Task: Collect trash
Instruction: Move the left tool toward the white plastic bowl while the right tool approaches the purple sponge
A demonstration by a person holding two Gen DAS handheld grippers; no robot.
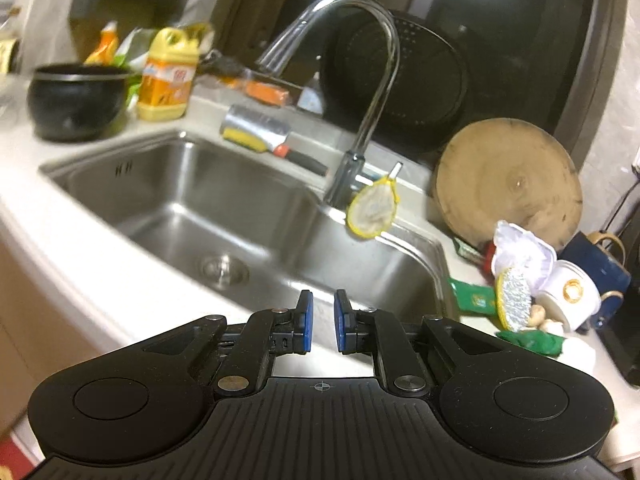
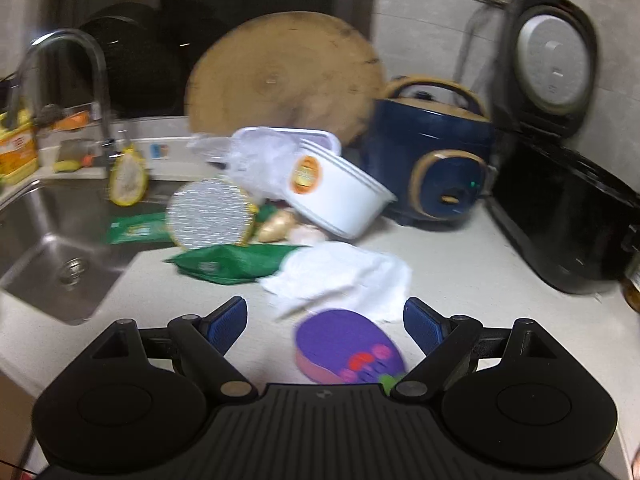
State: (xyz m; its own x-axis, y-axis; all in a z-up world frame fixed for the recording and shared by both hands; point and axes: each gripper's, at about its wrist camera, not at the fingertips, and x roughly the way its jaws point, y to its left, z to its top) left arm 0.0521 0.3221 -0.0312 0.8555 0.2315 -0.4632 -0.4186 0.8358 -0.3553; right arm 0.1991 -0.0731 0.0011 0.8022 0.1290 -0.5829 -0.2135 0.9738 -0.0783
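Two tongs are hovering: right tongs (image 2: 325, 326), spread wide, nearly straddling the purple lid (image 2: 348, 346); left tongs (image 1: 323, 320), almost clenched and empty, pointing at the sink (image 1: 192, 200).

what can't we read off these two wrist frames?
- Purple lid: right wrist view, near edge hidden behind the right gripper body.
- White cup contents: mouth faces away, motion blur.
- Green wrapper print: blurred.
- Yellow bottle label: left wrist view, too blurred to read.

Tipped white cup (image 2: 340, 196), foil lid (image 2: 210, 214), green wrapper (image 2: 228, 264), crumpled tissue (image 2: 344, 276), purple lid (image 2: 348, 348) on counter by sink.
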